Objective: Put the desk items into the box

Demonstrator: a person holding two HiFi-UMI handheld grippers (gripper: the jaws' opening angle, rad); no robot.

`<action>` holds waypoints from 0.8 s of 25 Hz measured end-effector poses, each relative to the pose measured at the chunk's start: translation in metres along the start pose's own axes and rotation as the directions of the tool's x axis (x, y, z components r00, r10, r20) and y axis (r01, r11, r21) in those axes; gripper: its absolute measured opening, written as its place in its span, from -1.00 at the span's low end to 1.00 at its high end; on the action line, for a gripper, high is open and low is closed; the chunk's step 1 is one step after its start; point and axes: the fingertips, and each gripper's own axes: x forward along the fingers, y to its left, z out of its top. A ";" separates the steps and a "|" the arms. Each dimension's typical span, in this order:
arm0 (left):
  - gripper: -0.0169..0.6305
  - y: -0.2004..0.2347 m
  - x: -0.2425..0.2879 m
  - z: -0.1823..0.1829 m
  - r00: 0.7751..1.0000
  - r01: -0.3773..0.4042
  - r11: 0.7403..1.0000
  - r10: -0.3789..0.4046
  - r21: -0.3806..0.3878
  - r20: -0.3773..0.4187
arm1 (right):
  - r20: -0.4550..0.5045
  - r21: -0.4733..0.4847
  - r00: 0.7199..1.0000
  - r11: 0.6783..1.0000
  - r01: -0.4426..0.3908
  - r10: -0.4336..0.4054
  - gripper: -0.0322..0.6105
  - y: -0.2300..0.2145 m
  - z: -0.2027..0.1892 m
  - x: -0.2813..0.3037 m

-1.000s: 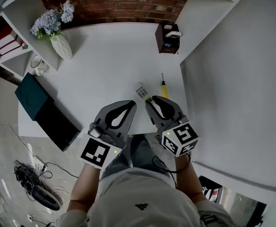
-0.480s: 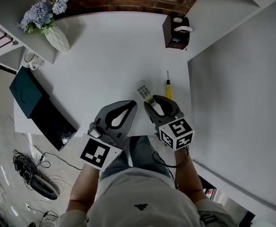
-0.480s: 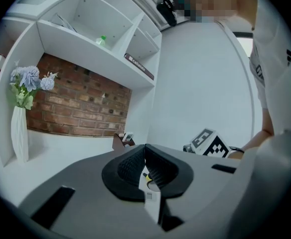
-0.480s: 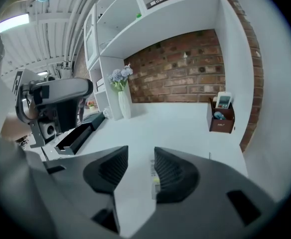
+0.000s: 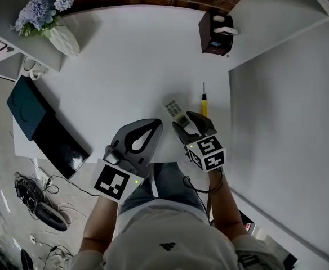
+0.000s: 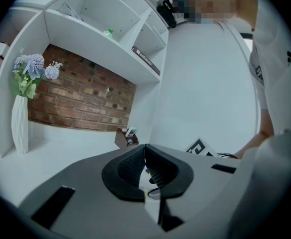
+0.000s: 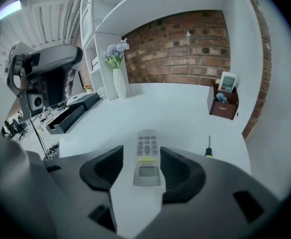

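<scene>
A grey-white remote control (image 5: 172, 108) lies on the white desk (image 5: 125, 66), with a yellow-handled screwdriver (image 5: 204, 102) just right of it. My right gripper (image 5: 185, 119) points down at the remote's near end. In the right gripper view the remote (image 7: 147, 144) lies between the jaws of the right gripper (image 7: 141, 154), which have just been opening; both pads stand off it. The screwdriver (image 7: 209, 148) shows beyond the right jaw. My left gripper (image 5: 155, 124) hovers beside it, left of the remote, shut on nothing (image 6: 145, 159). A black open box (image 5: 61, 145) and its dark teal lid (image 5: 25, 107) sit at the desk's left edge.
A brown desk holder (image 5: 214, 31) with small items stands at the far right against the brick wall. A white vase of blue flowers (image 5: 60, 35) stands far left beside white shelves. Cables lie on the floor (image 5: 38, 204) left of the desk.
My right gripper has sunk toward the desk, tilted further down, and its jaws have spread around the remote's near end. The left gripper has dropped a little.
</scene>
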 end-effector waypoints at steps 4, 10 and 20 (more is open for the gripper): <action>-0.91 0.005 0.002 -0.002 1.000 -0.006 1.000 0.006 -0.008 -0.003 | -0.060 -0.005 0.998 1.000 0.003 -0.003 -0.14 -0.005 -0.015 0.013; -0.91 0.009 0.005 -0.005 1.000 -0.005 1.000 0.005 -0.020 -0.007 | -0.120 -0.014 0.992 1.000 0.022 -0.023 -0.13 -0.009 -0.031 0.027; -0.91 0.004 0.008 -0.003 1.000 -0.003 1.000 0.003 -0.022 0.000 | -0.137 0.005 0.990 0.999 0.036 -0.035 -0.12 -0.010 -0.032 0.028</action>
